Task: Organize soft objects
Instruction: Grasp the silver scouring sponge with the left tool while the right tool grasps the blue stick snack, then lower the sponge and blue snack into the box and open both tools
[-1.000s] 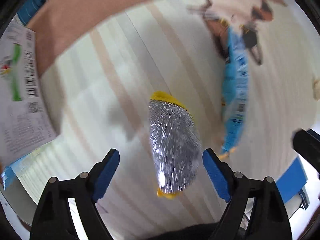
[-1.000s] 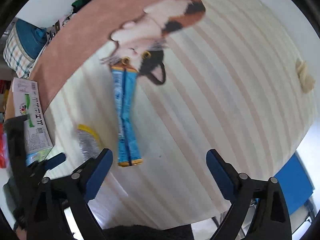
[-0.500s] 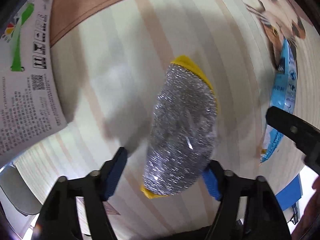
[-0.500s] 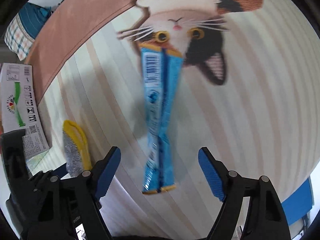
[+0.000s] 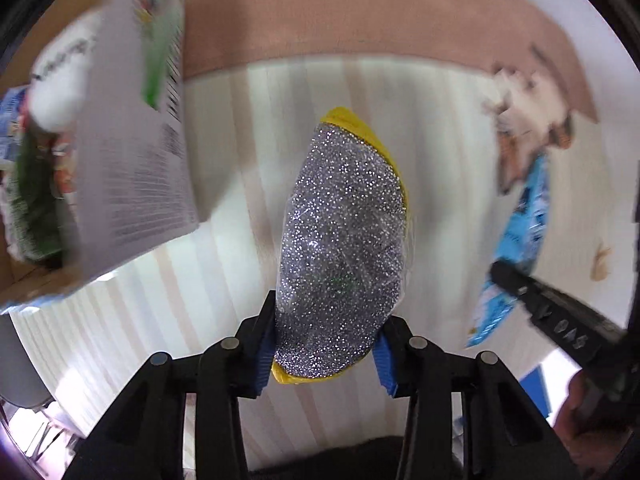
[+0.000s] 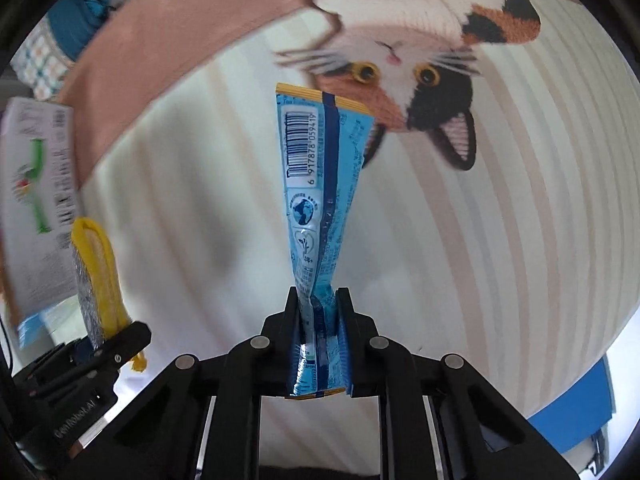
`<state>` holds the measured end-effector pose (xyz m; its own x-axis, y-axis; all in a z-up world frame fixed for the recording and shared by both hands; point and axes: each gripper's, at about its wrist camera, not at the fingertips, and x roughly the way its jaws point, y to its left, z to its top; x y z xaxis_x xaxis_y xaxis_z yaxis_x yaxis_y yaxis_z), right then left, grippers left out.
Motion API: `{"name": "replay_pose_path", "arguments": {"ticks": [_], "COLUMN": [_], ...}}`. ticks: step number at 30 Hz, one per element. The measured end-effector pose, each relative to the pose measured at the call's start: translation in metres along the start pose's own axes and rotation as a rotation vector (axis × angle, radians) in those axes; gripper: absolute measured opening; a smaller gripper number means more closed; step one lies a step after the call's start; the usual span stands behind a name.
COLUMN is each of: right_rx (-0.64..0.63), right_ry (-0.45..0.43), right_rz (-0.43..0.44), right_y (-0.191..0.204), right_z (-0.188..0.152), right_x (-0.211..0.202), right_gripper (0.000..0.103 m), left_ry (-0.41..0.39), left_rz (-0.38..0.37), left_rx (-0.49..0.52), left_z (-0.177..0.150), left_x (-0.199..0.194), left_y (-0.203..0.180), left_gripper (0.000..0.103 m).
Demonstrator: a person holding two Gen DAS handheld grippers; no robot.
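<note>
Left claw: my left gripper (image 5: 326, 354) is clamped shut on the scrub sponge (image 5: 344, 248) — blue pads squeezing its near end, the rest sticking out ahead of the fingers over the cloth.

Right claw: my right gripper (image 6: 318, 344) is closed tight on the blue sachet (image 6: 316, 208), pinching it into a narrow waist near its lower end.

Where stuff is: both soft things look lifted off the striped tablecloth (image 6: 500, 240). From the right cam I can see the sponge hanging off to the left, just beside the printed box (image 6: 38, 208).

Progress: I'd call it early-middle. Both items are picked, neither is put anywhere yet. The box over on the left looks like the likely drop spot, but that's my guess. I can't see if anything's already sorted in there, too blurry.

Left to do: carry both over and let go. There's a small tan thing (image 5: 600, 262) out near the cloth's far edge that might also need doing, can't tell what it is.

Sponge: glittery silver mesh face, yellow foam backing, rounded oval shape, seems to be in clear wrap — squishy, so it deforms under the pads.

Sachet: thin crinkly foil, flat and long, yellow strips at the ends, barcode on it. It'll flop.

Cloth: soft cream and beige stripes with a calico cat print (image 6: 420, 56) and a pinkish border.
</note>
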<state>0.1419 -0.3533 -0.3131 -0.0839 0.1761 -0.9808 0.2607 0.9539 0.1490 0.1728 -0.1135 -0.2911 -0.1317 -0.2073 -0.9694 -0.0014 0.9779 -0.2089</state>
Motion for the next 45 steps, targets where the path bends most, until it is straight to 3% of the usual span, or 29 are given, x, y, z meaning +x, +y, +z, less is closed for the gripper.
{"name": "replay_pose_path", "arguments": {"ticks": [4,10,14,17,23,29,32,39,45], "right_rx": [-0.057,-0.2,-0.312,-0.379,-0.48,-0.485,-0.479,-0.489,-0.494], "right_ry": [-0.044,-0.125,-0.157,-0.189,-0.192,-0.13,-0.097,-0.06,-0.026], "right_rz": [0.097,0.23,0.26,0.228,0.093,-0.038,-0.091,-0.177,-0.225], "right_y": [0.028,0.103,0.17,0.22,0.3,0.341,0.354,0.366,0.369], "right_z": [-0.017,-0.025,-0.024,-0.018,0.003,0.034,0.045,0.056,0.059], "right_x": [-0.045,-0.117,-0.146,-0.154,-0.134,-0.077,-0.05,-0.005,0.013], "right_gripper": [0.017,0.017,0.017,0.017,0.017,0.017,0.017,0.017,0.023], "left_ry": [-0.103,-0.268,-0.335,-0.352,-0.298,-0.199,-0.103,0.018,0.102], "left_rz": [-0.054,-0.074,-0.044,-0.008,0.063,0.063,0.033,0.038,-0.016], "left_rx": [0.018,-0.001,-0.033,-0.068,-0.151,-0.249,-0.282,-0.306,-0.334], "left_z": [-0.018,-0.03,-0.03,-0.022,0.005,0.035,0.049,0.054,0.06], "left_x": [-0.062,-0.159,-0.197,-0.212,-0.191,-0.148,-0.12,-0.081,-0.059], "left_y": [0.011,0.048,0.086,0.121,0.202,0.265,0.292,0.312,0.321], "left_gripper": [0.038,0.038,0.038,0.038,0.038,0.038,0.039,0.041,0.046]}}
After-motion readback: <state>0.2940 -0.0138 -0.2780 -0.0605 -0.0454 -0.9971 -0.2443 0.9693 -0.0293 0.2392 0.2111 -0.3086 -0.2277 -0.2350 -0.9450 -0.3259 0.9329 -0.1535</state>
